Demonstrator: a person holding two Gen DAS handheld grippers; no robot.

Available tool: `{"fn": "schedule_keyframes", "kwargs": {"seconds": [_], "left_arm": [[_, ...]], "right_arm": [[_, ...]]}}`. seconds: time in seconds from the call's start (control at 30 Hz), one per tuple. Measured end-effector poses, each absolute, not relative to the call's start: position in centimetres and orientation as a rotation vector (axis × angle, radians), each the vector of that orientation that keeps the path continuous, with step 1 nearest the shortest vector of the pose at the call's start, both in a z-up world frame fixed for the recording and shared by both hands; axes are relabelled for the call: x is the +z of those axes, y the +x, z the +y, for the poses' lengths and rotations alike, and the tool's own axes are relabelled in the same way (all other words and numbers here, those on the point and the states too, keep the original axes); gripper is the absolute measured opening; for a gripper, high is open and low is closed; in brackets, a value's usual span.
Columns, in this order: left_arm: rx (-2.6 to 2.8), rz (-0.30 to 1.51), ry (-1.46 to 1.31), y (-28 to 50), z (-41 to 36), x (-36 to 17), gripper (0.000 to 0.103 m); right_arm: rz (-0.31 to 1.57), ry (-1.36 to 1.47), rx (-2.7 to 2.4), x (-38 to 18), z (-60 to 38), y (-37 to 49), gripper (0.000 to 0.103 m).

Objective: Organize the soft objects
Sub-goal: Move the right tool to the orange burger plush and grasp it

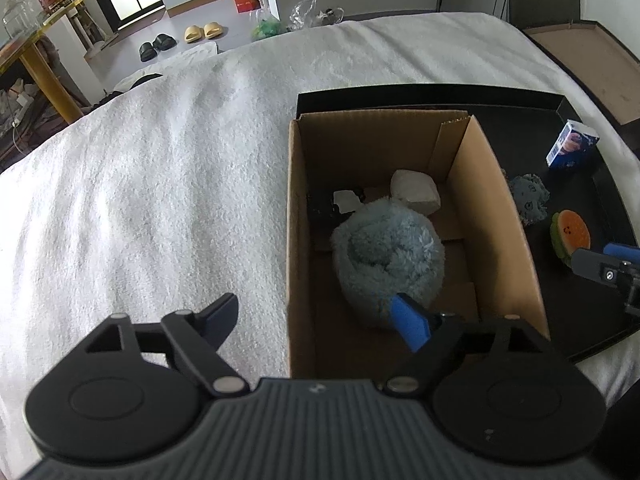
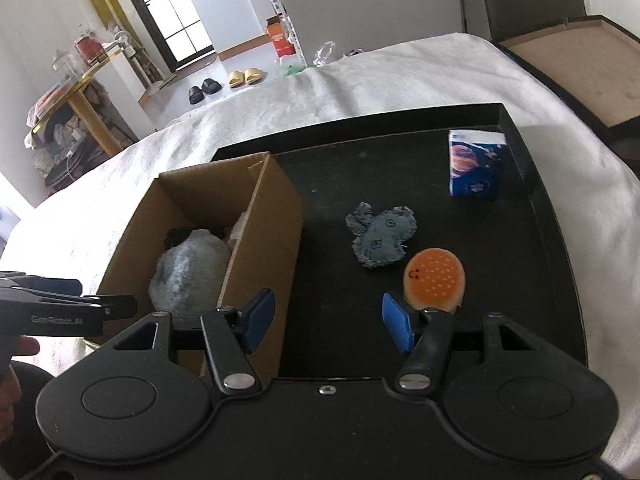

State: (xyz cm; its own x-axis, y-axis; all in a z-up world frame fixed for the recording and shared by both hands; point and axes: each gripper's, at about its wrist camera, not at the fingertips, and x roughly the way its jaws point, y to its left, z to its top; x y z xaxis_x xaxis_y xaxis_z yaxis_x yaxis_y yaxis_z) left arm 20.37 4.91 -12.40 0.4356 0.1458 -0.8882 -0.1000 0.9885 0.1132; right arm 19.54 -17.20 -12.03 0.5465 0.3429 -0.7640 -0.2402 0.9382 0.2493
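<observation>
The left gripper (image 1: 320,316) hung wide open and empty over the brown cardboard box (image 1: 496,216), where the fluffy pale-blue plush ball (image 1: 386,248) lay. The right gripper (image 2: 328,320), jaws half-open, gripped nothing near the orange burger-shaped plush (image 2: 434,280) on the black tray (image 2: 532,272).

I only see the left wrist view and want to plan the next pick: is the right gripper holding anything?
Observer: No. The right gripper is open and empty over the black tray.
Operator: What is nearest to it?
Observer: The burger toy, lying untouched just beyond its right finger.
Operator: And the grey plush, half hidden for me?
Observer: The grey plush lies flat on the tray, apart from the cardboard box.
</observation>
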Motion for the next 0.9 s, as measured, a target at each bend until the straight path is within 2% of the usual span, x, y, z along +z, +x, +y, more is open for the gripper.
{"fn": "schedule_keyframes", "kwargs": {"seconds": [0.3, 0.53, 0.9], "left_arm": [[0.173, 1.133, 0.089, 20.7, 4.3, -12.9, 0.083], [0.183, 1.166, 0.116, 21.4, 3.8, -13.6, 0.083], [0.198, 1.178, 0.152, 22.0, 3.1, -14.2, 0.083]], "right_arm": [[0.929, 0.117, 0.288, -14.2, -19.6, 19.9, 0.067], [0.937, 0.102, 0.243, -15.7, -20.7, 20.6, 0.079], [0.964, 0.099, 0.208, -17.8, -21.4, 22.8, 0.08]]}}
